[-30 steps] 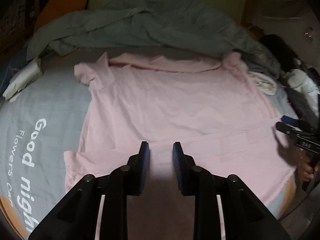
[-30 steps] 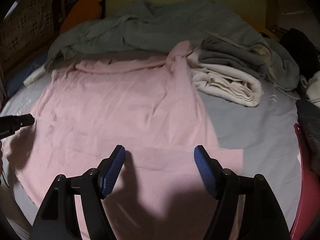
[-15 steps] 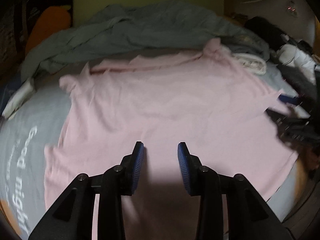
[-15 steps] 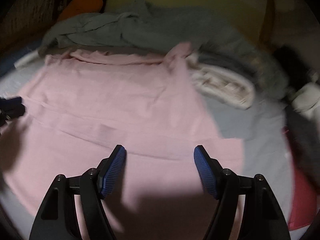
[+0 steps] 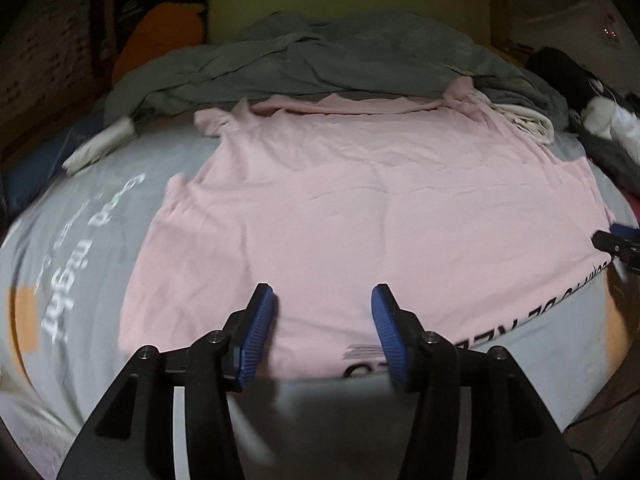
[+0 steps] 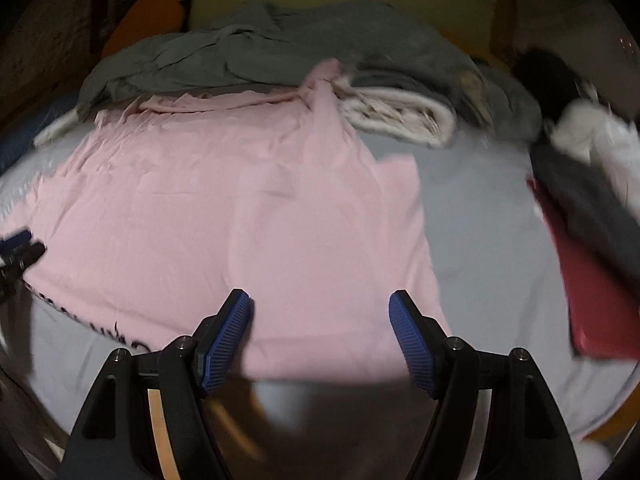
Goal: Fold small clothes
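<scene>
A pink T-shirt [image 5: 360,208] lies spread flat on the grey bed cover, collar at the far side. It also shows in the right wrist view [image 6: 240,216]. My left gripper [image 5: 322,316] is open and empty, hovering over the shirt's near hem. My right gripper [image 6: 320,320] is open and empty, over the hem's right part. The right gripper's tip shows at the left wrist view's right edge [image 5: 616,240]. The left gripper's tip shows at the right wrist view's left edge [image 6: 20,252].
A crumpled grey-green blanket [image 5: 328,60] lies behind the shirt. Folded cream and grey clothes [image 6: 400,116] sit at the far right. An orange cushion [image 5: 160,36] is at the back left. A red item [image 6: 592,280] and dark clothes [image 6: 592,200] lie right. The bed cover [image 5: 80,248] bears white lettering.
Both grippers pulled back toward the near hem. The left gripper's jaws opened wider. The folded-up hem band seen a second ago now lies flat, and the bed cover's black lettering shows below it.
</scene>
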{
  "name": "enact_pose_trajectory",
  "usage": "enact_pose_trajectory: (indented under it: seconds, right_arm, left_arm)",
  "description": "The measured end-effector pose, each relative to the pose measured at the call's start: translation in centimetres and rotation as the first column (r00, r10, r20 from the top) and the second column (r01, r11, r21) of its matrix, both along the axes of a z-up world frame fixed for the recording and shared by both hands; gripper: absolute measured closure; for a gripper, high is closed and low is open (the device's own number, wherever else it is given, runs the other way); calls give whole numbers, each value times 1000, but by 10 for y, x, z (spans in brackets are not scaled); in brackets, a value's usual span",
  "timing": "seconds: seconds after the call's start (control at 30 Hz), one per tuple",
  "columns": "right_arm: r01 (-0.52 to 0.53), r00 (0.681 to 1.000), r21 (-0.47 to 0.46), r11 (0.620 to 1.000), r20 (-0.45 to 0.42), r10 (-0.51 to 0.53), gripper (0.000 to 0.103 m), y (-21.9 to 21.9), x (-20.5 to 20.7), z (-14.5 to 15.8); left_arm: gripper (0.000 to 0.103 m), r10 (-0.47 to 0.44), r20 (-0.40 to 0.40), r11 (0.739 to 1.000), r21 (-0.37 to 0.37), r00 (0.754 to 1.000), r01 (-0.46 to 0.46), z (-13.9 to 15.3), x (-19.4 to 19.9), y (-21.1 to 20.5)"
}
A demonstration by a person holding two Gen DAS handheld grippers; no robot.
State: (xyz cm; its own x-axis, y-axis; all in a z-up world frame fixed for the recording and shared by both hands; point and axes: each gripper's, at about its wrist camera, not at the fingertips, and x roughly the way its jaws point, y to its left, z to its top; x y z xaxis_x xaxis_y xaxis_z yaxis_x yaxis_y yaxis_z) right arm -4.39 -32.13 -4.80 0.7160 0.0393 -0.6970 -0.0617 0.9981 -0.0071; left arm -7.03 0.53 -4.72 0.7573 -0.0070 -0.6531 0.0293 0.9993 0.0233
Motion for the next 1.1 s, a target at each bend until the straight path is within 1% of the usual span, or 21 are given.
enact_pose_trajectory:
  seconds: [0.1,0.17,0.27,0.3,0.37,0.4,0.43,0.47,0.5,0.53,0.57,0.63,0.73,0.77,0.87,0.97,1.1]
  right_arm:
    - [18,1000,61,998,3,-19,30,-11,-6,3]
    - [30,998,129,991,52,-37,30,-22,-10,13]
    - [57,991,196,979,110,-80,30,-38,-8,27]
    - [75,989,211,975,112,-101,30,-43,-5,28]
    - [116,985,235,965,97,-142,30,-53,-1,28]
    - [130,984,243,961,88,-155,30,-57,-1,28]
    - [151,982,255,955,69,-174,30,-63,0,25]
    - [164,981,259,952,58,-185,30,-65,1,24]
    - [171,980,259,951,56,-191,30,-67,2,24]
    - [179,978,252,951,60,-200,30,-67,1,24]
    - [181,976,235,955,76,-204,30,-65,-1,26]
    - [169,975,212,963,104,-194,30,-60,-4,30]
    - [114,977,160,980,159,-140,30,-44,-12,36]
    - [93,976,128,987,184,-116,30,-36,-17,38]
    - [50,975,71,996,214,-64,30,-23,-24,40]
    - [33,978,43,999,206,-41,30,-17,-25,37]
    - [24,983,38,999,182,-31,30,-13,-25,35]
  left_arm:
    - [52,20,26,1000,-19,999,-20,2,-12,6]
    - [52,48,60,999,-26,997,-47,8,-15,11]
    - [52,105,110,994,-43,988,-101,24,-14,25]
    - [52,137,124,990,-51,983,-132,30,-14,33]
    - [51,211,113,977,-67,971,-205,33,-10,49]
    - [51,235,102,969,-98,967,-225,31,-9,57]
    - [51,255,74,959,-148,964,-242,27,-8,67]
    - [52,262,43,951,-181,964,-250,23,-7,74]
    - [53,259,17,946,-206,966,-251,19,-6,78]
    - [52,257,14,945,-212,966,-249,18,-6,80]
    - [52,256,25,948,-201,966,-246,19,-8,78]
    - [52,226,60,963,-163,972,-214,24,-10,68]
    - [51,190,93,976,-126,977,-178,29,-13,51]
    - [51,190,97,977,-121,977,-178,29,-15,46]
    - [51,203,115,975,-118,972,-189,31,-18,42]
    - [51,204,128,977,-88,971,-194,32,-20,37]
    - [51,190,115,981,-61,975,-184,25,-19,31]
